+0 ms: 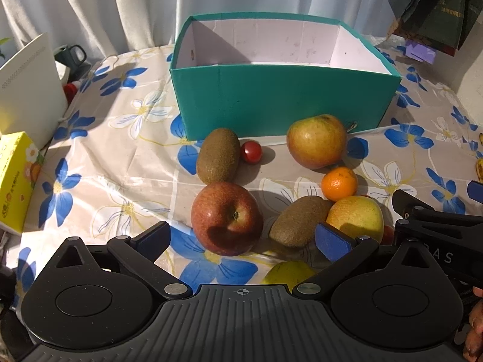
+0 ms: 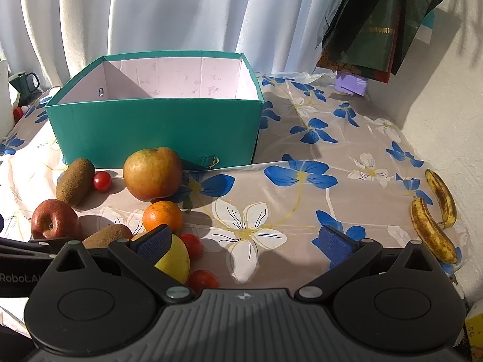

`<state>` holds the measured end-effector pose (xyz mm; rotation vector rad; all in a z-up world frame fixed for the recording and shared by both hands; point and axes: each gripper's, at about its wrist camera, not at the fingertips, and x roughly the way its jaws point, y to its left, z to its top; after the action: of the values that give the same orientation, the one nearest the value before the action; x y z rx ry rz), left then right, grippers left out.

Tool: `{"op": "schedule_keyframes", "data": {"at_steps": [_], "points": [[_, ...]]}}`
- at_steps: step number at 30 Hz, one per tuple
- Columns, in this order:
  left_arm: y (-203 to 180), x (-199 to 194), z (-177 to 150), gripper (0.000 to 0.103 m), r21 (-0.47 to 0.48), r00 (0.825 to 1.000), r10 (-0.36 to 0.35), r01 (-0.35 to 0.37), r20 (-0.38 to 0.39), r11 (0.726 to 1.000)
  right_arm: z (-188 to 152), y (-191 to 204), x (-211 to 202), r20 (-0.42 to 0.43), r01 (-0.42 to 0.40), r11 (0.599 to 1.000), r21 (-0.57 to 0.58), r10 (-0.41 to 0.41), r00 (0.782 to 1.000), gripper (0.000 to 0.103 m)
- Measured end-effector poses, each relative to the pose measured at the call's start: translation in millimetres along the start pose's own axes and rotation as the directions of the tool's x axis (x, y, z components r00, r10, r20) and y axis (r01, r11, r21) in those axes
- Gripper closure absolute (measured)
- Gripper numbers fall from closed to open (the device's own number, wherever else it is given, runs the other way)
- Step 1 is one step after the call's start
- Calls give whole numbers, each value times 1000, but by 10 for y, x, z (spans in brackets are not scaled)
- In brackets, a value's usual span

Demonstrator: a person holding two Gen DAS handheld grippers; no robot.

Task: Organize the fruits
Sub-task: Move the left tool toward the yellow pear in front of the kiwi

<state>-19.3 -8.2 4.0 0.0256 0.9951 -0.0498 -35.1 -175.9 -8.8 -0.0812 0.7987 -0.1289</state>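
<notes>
Two grippers, both spread wide, nothing between the pads. Left gripper (image 1: pixel 243 239) hangs over the fruit cluster; right gripper (image 2: pixel 243 242) sits over bare tablecloth (image 2: pixel 302 150) to the right of the cluster.

Fruit is all loose on the floral tablecloth, in front of the teal box (image 1: pixel 283 99). Box is open-topped, white inside, no fruit visible in it.

Per the left wrist view:
- red apple (image 1: pixel 226 217): dark red, glossy, stem end facing camera, nearest the left gripper's gap
- kiwi (image 1: pixel 218 158): brown, fuzzy, standing on end just behind the red apple, close to the box front
- cherry tomato (image 1: pixel 251 151): small, shiny red, touching or just beside that kiwi
- bigger apple (image 1: pixel 316 141): yellow-red blush, just in front of the box's right half
- mandarin (image 1: pixel 339 183): orange, small, just in front of the bigger apple
- second kiwi (image 1: pixel 297 221): lying on its side, beside the yellow-green apple (image 1: pixel 356 215)
- another yellow fruit (image 1: pixel 288 273) partly hidden under the gripper body; type unclear

Right wrist view adds two more cherry tomatoes (image 2: pixel 191 246) near the yellow-green apple, and two bananas (image 2: pixel 434 220), heavily brown-spotted, well apart at the table's right edge.
</notes>
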Motion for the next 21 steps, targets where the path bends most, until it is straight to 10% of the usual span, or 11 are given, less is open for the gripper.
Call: {"op": "schedule_keyframes", "data": {"at_steps": [11,21], "points": [[-112,-234,-286,0,138,980,-18,-10,199,990,-82,-193,-136,154,-109,991,80,95,983,0],[-145,-111,-615,0,147,991,-66,49,117,988,-243,-305,-172,240,-211,974,86,185,953,0]]}}
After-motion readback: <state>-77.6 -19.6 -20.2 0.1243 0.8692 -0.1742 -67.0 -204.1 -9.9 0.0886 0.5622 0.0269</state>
